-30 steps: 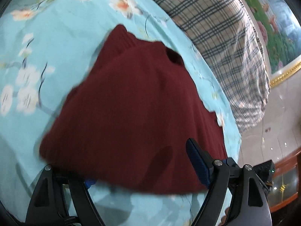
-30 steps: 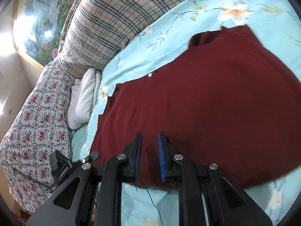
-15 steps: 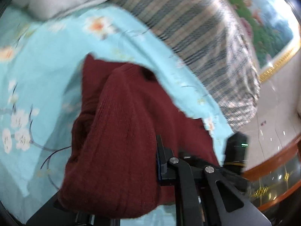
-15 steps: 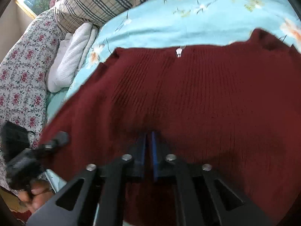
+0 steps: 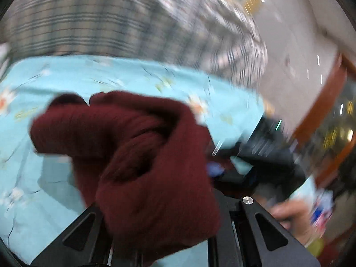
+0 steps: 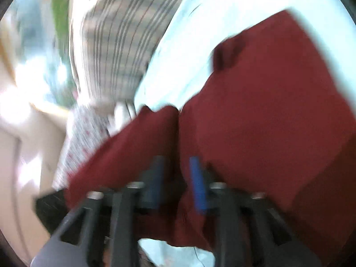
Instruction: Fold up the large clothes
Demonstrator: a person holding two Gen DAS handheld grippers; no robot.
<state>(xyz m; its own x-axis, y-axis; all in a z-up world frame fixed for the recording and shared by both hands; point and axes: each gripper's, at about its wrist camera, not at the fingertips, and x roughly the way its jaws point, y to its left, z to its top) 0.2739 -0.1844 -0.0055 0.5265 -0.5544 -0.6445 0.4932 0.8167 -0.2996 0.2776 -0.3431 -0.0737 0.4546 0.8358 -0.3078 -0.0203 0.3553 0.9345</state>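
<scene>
Both views are smeared with motion blur, so fine detail is hard to read. In the left wrist view, a dark red knitted sweater (image 5: 142, 155) is bunched into thick rolls and folds directly over the left gripper (image 5: 155, 233), covering the space where its fingers would show; only the black frame arms reach out from under the cloth on either side, so how wide the claw stands cannot be told, though the fabric hangs lifted off the bed around it. Beyond the bundle lies a light blue floral bedsheet (image 5: 111, 77), and behind that a large plaid pillow (image 5: 111, 22) runs across the top of the view. Toward the right edge a person's hand (image 5: 296, 213) appears, blurred, beside dark equipment too smeared to identify. In the right wrist view, the right gripper (image 6: 176, 182) has its two blue-padded fingers (image 6: 197, 184) a narrow gap apart with a ridge of the sweater (image 6: 267, 111) rising between them, so the claw is pinching the red fabric. From that pinch the cloth spreads up and to the right over the pale bedsheet (image 6: 189, 55), with a darker fold or opening near its upper edge. The plaid pillow (image 6: 115, 33) stands at the upper left, and a small-flowered cloth (image 6: 77, 138) lies below it at the left side. No containers can be made out in either view.
</scene>
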